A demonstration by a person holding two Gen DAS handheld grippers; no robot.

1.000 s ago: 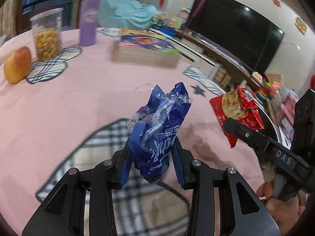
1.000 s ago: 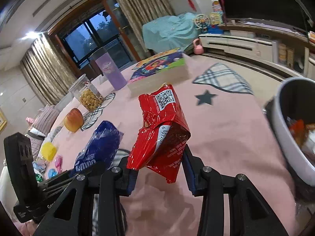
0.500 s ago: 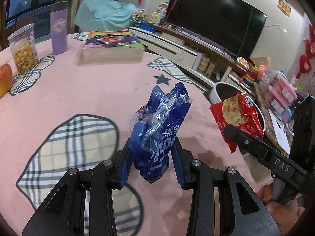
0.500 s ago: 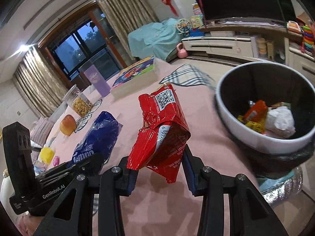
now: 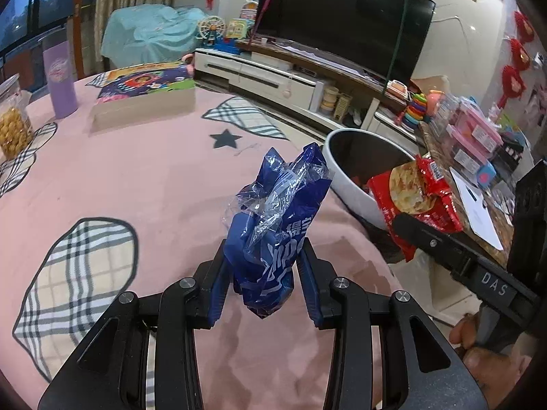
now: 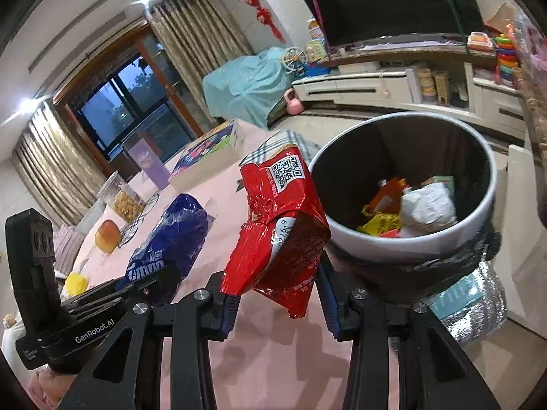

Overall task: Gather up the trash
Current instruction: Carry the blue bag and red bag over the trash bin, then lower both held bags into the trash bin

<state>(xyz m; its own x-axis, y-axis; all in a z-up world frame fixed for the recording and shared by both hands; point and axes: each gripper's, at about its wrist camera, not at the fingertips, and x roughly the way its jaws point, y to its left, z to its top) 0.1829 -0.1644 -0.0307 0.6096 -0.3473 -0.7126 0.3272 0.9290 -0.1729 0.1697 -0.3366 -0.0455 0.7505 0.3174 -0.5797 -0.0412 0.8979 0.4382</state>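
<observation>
My left gripper is shut on a crumpled blue snack bag, held upright above the pink tablecloth. My right gripper is shut on a red snack wrapper, just left of the rim of the white trash bin. The bin has a black liner and holds several wrappers and a white wad. In the left wrist view the red wrapper hangs in front of the bin off the table's right edge. The blue bag also shows in the right wrist view.
On the pink table stand a boxed puzzle, a purple tumbler and a jar of snacks. An apple lies further back. A TV stand and a cluttered side table flank the bin.
Both grippers have moved right toward the table edge with their bags. The bin has come into view and now sits close by the red wrapper.
</observation>
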